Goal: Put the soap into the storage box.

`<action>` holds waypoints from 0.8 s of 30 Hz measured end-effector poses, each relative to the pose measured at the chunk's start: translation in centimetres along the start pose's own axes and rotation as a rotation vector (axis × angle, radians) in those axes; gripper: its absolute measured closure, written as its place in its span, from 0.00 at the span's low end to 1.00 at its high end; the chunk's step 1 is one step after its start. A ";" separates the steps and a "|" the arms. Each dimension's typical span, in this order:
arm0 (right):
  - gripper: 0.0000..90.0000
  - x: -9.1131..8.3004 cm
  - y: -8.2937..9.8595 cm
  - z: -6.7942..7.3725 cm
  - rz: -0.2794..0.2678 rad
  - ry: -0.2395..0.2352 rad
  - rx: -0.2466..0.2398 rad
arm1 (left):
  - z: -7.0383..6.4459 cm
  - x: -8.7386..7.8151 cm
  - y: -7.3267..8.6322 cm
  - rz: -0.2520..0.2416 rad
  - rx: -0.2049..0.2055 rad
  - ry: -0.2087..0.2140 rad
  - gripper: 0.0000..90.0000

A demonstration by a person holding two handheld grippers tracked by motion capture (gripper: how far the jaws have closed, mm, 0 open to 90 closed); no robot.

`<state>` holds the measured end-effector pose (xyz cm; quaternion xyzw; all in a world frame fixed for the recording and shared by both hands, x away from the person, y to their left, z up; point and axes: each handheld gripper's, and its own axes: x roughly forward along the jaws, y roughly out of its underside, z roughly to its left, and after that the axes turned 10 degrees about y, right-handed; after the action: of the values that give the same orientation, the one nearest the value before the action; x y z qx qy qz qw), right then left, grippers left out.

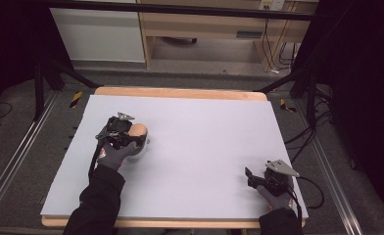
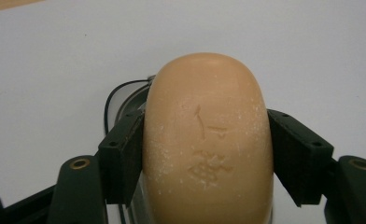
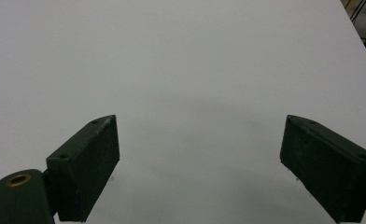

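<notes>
A tan oval bar of soap point(image 2: 207, 140) with a stamped mark on top sits between the jaws of my left gripper point(image 2: 204, 154), which is shut on its two long sides. In the high view the soap point(image 1: 139, 130) and my left gripper point(image 1: 131, 137) are on the left part of the white table sheet point(image 1: 204, 132). Under the soap a clear, dark-rimmed piece point(image 2: 120, 95) pokes out; most of it is hidden. My right gripper point(image 1: 251, 177) rests low at the near right of the sheet. Its jaws stand wide apart, open, with bare sheet between them point(image 3: 200, 154).
The white sheet covers a wooden table whose edge point(image 1: 180, 92) shows at the back and front. Cables point(image 1: 312, 191) trail off the right side. Dark frame legs point(image 1: 38, 88) stand on the floor beyond the far corners.
</notes>
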<state>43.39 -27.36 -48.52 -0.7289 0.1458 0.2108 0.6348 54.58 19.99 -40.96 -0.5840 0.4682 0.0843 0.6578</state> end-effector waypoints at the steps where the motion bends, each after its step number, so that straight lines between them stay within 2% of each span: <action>1: 0.13 0.0 0.0 0.0 0.000 0.000 0.000 | 0.0 0.0 0.1 0.001 -0.001 -0.001 0.35; 24: 0.13 0.0 0.0 0.0 0.003 -0.002 -0.001 | 0.5 0.9 0.9 0.009 -0.018 -0.009 0.35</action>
<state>43.39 -27.34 -48.53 -0.7289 0.1462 0.2125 0.6342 54.72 20.31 -42.30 -0.5875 0.4670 0.0943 0.6541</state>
